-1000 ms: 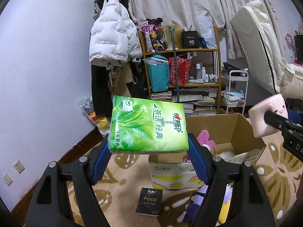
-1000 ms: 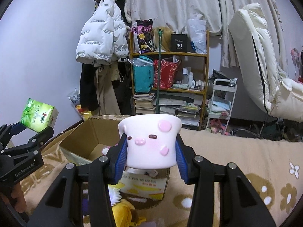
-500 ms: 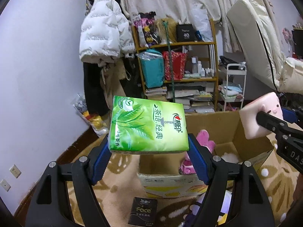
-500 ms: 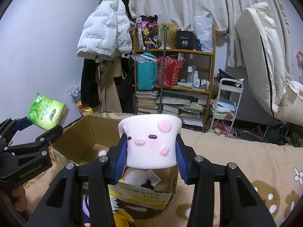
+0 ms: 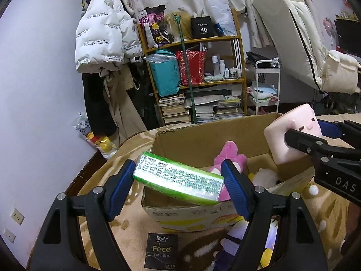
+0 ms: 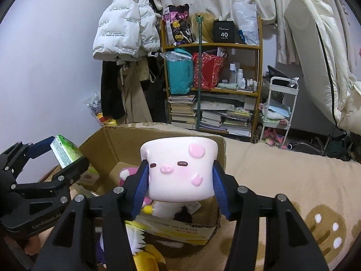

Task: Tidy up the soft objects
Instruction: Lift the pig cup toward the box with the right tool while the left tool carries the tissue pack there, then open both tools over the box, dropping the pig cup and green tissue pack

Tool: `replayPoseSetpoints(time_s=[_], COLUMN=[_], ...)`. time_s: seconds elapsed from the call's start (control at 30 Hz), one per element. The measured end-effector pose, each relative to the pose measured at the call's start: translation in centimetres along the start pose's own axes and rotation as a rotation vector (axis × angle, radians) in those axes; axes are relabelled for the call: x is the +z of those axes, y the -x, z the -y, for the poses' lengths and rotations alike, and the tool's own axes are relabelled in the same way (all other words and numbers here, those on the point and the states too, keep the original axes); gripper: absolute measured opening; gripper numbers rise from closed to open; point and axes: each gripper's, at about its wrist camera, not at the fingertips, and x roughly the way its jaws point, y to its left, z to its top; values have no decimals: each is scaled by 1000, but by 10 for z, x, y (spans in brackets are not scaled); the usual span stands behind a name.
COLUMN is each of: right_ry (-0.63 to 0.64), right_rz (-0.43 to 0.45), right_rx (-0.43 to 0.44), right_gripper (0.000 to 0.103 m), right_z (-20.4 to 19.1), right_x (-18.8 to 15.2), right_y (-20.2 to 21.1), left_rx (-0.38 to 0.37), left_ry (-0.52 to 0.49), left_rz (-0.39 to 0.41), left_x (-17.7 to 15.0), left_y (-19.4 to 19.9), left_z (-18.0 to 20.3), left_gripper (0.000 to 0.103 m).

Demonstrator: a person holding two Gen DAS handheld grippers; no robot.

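Since a second ago we have carried both claws forward and down, so the open brown cardboard box [image 5: 203,140] now sits right under them.

Left claw [image 5: 178,180]: jaws are opening. The green plastic-wrapped tissue pack [image 5: 178,179], earlier face-up and level between the blue pads, has tipped forward; we now see its printed edge, slanted down to the right over the box's near wall.

Right claw [image 6: 179,180]: jaws are opening too. The pale pink pig-faced squishy block [image 6: 179,169] has sagged a little lower between the pads, above the box interior.
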Motion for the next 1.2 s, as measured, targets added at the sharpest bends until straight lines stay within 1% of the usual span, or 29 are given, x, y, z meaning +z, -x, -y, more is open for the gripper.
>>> replayPoseSetpoints(time_s=[0.1,0.27,0.33,0.4,0.47,0.57,0.6,0.63,0.67,0.77,1.0,1.1,1.2], right_ry=[-8,-8,-9,-11,-16,-20,-24,-26,-30,-35,-8,-6,-2], right_rz=[-2,-12,-11,10,31,34,34,34,36,51,49,49,50], right_rx=[7,24,31,31,35,40,40,38,37,34,32,34,32], right_gripper=[60,65,72,84,87,88,91,95,103,103,103,103,103], right_z=[-1,-2,-2,-3,-3,-3,-3,-3,-3,-6,-17,-16,-18], right_x=[-2,-3,-5,-5,-4,-4,-5,-4,-4,-6,-10,-10,-14], right_y=[2,4,6,12,19,25,26,27,29,38,56,55,67], left_rx=[16,19,24,29,27,29,30,27,26,35,66,81,96], left_ry=[5,20,31,40,45,56,61,70,75,79,87,87,84], left_rz=[0,5,5,12,13,19,19,17,16,2,-31,-48,-64], left_x=[1,5,5,5,6,7,7,7,7,4,-4,-5,-6], left_y=[3,9,11,15,19,26,27,30,31,37,57,66,74], left_z=[-3,-10,-12,-16,-20,-24,-26,-28,-30,-34,-43,-47,-50], left_gripper=[86,89,94,95,96,97,101,102,102,102,102,102,102])
